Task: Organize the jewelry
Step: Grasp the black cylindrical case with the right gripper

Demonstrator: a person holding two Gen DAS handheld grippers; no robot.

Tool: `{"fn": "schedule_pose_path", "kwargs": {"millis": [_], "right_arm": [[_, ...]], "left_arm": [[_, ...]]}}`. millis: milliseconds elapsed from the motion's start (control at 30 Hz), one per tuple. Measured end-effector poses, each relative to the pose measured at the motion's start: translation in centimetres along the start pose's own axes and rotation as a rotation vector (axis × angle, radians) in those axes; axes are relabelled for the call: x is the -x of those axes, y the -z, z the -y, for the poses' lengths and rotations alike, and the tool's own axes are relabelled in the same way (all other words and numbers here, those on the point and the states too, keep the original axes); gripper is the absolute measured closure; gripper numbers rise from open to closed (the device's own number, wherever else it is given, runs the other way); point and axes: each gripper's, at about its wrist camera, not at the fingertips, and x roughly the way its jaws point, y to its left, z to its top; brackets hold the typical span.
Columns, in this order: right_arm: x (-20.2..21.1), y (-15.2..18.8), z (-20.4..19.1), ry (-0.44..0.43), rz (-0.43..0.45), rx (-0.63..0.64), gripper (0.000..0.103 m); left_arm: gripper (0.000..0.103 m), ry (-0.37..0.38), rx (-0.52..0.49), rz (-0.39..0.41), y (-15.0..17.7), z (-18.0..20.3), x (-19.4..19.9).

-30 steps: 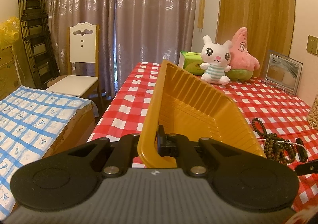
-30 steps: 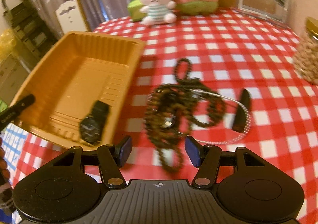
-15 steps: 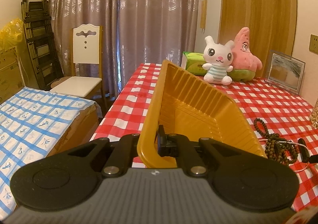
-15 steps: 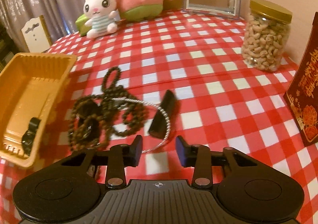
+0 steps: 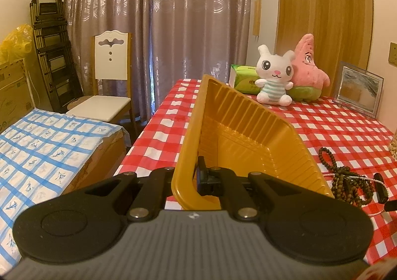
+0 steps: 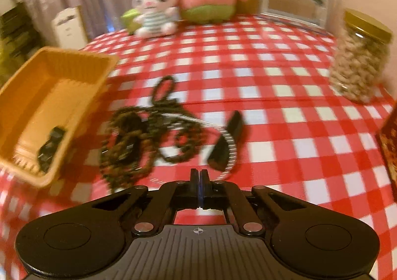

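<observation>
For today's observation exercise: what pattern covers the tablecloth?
Red and white checks on the tablecloth, clearest in the right wrist view.

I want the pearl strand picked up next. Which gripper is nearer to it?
Right. The right gripper, jaws shut, sits just short of the pearl strand; whether it pinches it is unclear. The left gripper is off beside it, clamped on the yellow tray wall.

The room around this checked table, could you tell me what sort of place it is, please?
Most likely a lived-in home, perhaps a bedroom or living room: floor-length curtains, plush toys by a picture frame, and a dining chair.
</observation>
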Motion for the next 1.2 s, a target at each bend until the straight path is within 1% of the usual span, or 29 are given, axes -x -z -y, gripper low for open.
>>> {"fn": "schedule_pose_path", "kwargs": {"millis": [67, 133, 167, 200, 267, 467, 700, 800, 867, 900, 967, 1033, 1067, 1100, 1133, 1167, 1200], "right_arm": [[0.0, -0.2, 0.1, 0.020, 0.000, -0.040, 0.102], [-0.1, -0.6, 0.4, 0.046, 0.010, -0.076, 0.099], [-0.2, -0.9, 0.6, 0.057, 0.019, -0.088, 0.092], [-0.3, -1.1, 0.8, 0.054, 0.023, -0.100, 0.082], [-0.6, -1.5, 0.9, 0.056, 0.022, -0.127, 0.073], [-1.2, -1.5, 1.7, 0.091, 0.009, -0.189, 0.073], [-2.6, -2.1, 2.0, 0.127, 0.010, -0.192, 0.073], [-3.2, -2.4, 1.7, 0.140, 0.017, -0.161, 0.073], [-3.6, -2.6, 1.3, 0.130, 0.022, -0.110, 0.074], [-3.6, -2.6, 1.0, 0.123, 0.020, -0.080, 0.077], [-3.3, -2.4, 0.0, 0.108, 0.009, -0.002, 0.077], [-2.8, -2.0, -1.0, 0.096, -0.038, 0.066, 0.077], [-2.6, -1.8, -1.3, 0.107, -0.049, 0.074, 0.076], [-2.3, -1.5, -1.4, 0.136, -0.058, 0.074, 0.070], [-2.0, -1.3, -1.5, 0.160, -0.055, 0.066, 0.068], [-1.5, -1.2, -1.3, 0.168, -0.039, 0.045, 0.067], [-0.8, -1.1, -1.1, 0.152, -0.019, 0.014, 0.067]], "left_arm": [[0.098, 0.000, -0.001, 0.000, 0.0, 0.0, 0.0], [0.098, 0.000, -0.002, 0.001, 0.0, 0.0, 0.0], [0.098, 0.000, -0.001, 0.001, 0.0, 0.0, 0.0], [0.098, 0.000, -0.001, 0.001, 0.0, 0.0, 0.0], [0.098, -0.001, 0.001, 0.000, 0.0, 0.0, 0.0], [0.098, -0.002, 0.002, 0.000, 0.0, 0.0, 0.0], [0.098, -0.005, 0.003, -0.003, 0.0, -0.1, 0.1], [0.098, -0.005, 0.004, -0.005, 0.0, -0.2, 0.1], [0.098, -0.006, 0.005, -0.004, 0.0, -0.2, 0.1], [0.098, -0.005, 0.005, -0.005, 0.0, -0.2, 0.1], [0.098, -0.005, 0.004, -0.004, 0.0, -0.2, 0.0], [0.098, -0.006, 0.005, -0.004, 0.0, -0.2, 0.0], [0.098, -0.006, 0.005, -0.005, 0.0, -0.2, 0.0], [0.098, -0.006, 0.008, -0.006, 0.0, -0.2, 0.0], [0.098, -0.006, 0.008, -0.006, 0.0, -0.2, 0.1], [0.098, -0.006, 0.006, -0.006, 0.0, -0.2, 0.1], [0.098, -0.006, 0.006, -0.005, 0.0, -0.2, 0.1]]}}
